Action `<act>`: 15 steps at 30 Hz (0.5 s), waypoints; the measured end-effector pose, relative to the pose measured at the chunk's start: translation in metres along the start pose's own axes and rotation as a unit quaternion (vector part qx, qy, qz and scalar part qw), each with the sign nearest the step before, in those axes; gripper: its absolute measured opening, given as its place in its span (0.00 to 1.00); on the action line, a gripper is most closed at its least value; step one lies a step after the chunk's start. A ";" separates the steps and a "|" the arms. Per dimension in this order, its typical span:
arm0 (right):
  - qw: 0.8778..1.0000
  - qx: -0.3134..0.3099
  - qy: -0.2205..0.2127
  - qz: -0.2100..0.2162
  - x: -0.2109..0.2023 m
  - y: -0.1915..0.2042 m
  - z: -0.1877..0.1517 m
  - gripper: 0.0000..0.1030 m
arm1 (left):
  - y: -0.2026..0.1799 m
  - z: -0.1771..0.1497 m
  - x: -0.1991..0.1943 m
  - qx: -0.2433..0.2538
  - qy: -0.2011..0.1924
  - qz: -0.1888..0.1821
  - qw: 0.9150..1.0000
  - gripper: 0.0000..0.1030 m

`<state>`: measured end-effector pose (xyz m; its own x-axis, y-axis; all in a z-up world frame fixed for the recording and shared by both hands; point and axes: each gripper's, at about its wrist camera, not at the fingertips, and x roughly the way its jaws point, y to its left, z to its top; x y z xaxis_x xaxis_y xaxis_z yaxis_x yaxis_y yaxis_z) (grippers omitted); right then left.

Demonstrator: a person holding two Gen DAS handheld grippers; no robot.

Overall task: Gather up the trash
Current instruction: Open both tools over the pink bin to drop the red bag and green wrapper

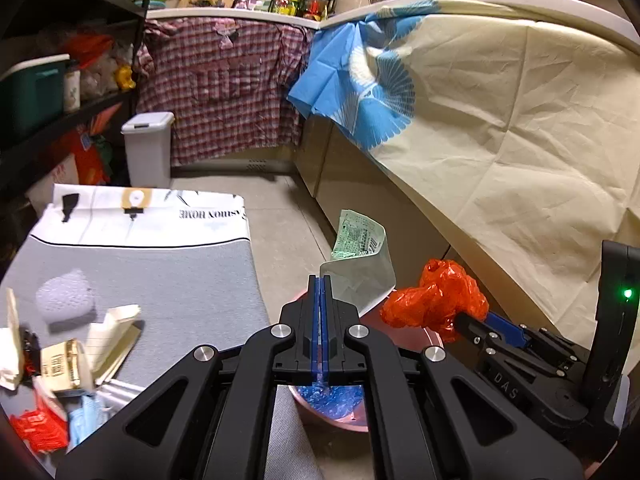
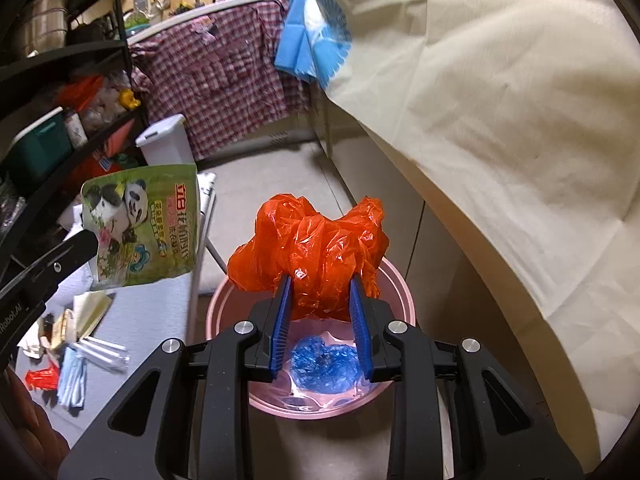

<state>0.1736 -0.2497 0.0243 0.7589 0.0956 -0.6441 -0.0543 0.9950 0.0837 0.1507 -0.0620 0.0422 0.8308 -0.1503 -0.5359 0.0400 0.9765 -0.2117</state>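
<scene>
My left gripper [image 1: 320, 280] is shut on the lower edge of a green panda snack packet [image 1: 360, 240], which curls up above its tips. The right wrist view shows the same packet [image 2: 144, 224] held out from my left gripper [image 2: 88, 240] over the table edge. My right gripper [image 2: 320, 300] is shut on a crumpled orange plastic bag [image 2: 316, 248], which bulges above its blue pads [image 2: 282, 312]. It hangs directly over a pink bin [image 2: 400, 280] with a blue plastic wad [image 2: 324, 364] in the bottom. In the left wrist view, the orange bag [image 1: 436, 300] and right gripper [image 1: 460, 320] sit to the right.
A grey-covered table [image 1: 160, 280] at left carries loose trash: folded paper [image 1: 112, 332], a red wrapper [image 1: 38, 432], a blue mask [image 2: 72, 376], and clear tubes [image 2: 104, 352]. A white lidded bin [image 1: 148, 148] stands at the back. A cream cloth [image 1: 520, 160] drapes the counter at right.
</scene>
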 end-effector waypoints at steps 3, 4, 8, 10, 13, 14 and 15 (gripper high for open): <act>1.000 0.005 0.011 -0.007 0.011 -0.002 0.000 0.28 | 0.001 -0.001 0.016 -0.003 0.011 -0.008 1.000 0.00; 1.000 0.006 0.014 -0.008 0.015 -0.002 0.000 0.28 | 0.000 -0.002 0.021 -0.004 0.014 -0.010 1.000 0.00; 1.000 0.005 0.022 -0.014 0.029 -0.002 0.001 0.28 | 0.000 -0.006 0.038 -0.004 0.026 -0.016 1.000 0.00; 1.000 0.004 0.026 -0.016 0.035 -0.002 0.001 0.28 | -0.001 -0.009 0.047 -0.005 0.032 -0.018 0.999 0.00; 0.999 0.004 0.032 -0.022 0.047 -0.002 0.003 0.28 | 0.000 -0.012 0.057 -0.006 0.038 -0.020 0.999 0.00; 0.999 0.004 0.033 -0.023 0.050 -0.003 0.003 0.28 | 0.000 -0.013 0.060 -0.006 0.039 -0.021 0.999 0.00; 0.999 0.004 0.035 -0.025 0.053 -0.004 0.004 0.28 | 0.000 -0.014 0.064 -0.007 0.042 -0.023 0.999 0.00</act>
<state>0.2168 -0.2489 -0.0075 0.7136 0.0483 -0.6989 -0.0127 0.9983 0.0561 0.1963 -0.0734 -0.0032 0.7793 -0.2077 -0.5913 0.0693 0.9662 -0.2481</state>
